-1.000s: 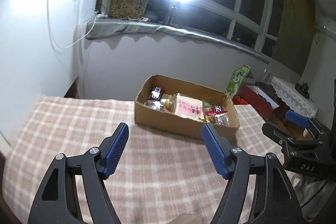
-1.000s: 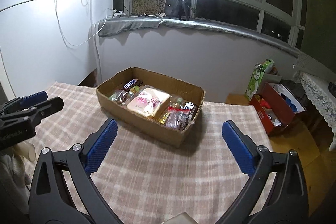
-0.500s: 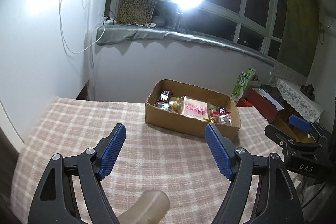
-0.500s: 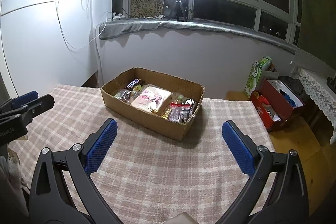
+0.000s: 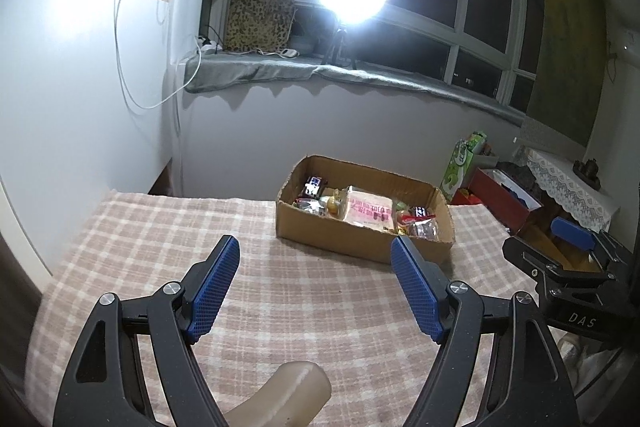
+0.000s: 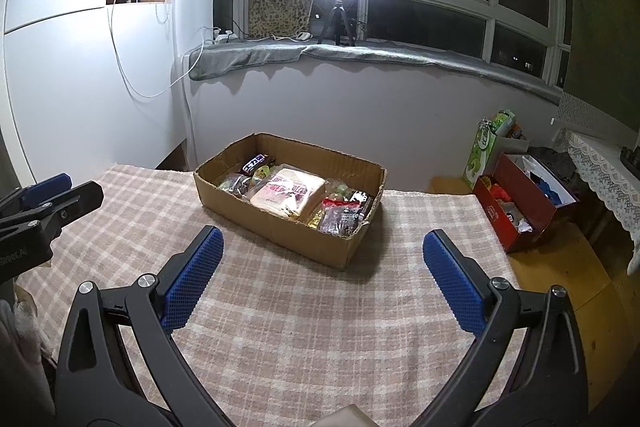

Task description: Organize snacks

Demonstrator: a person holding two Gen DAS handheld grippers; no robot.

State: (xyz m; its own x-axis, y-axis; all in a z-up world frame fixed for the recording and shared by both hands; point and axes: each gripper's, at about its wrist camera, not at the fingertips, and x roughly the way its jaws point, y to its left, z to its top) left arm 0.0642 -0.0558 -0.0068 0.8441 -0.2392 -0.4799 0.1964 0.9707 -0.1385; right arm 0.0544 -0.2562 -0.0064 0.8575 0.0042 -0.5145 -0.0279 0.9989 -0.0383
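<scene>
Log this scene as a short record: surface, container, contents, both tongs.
surface: table under a plaid cloth
container: open cardboard box on the cloth
contents: pink-printed snack pack, dark candy bar, small wrapped snacks
left tongs: open, empty, short of the box
right tongs: open, empty, short of the box
</scene>
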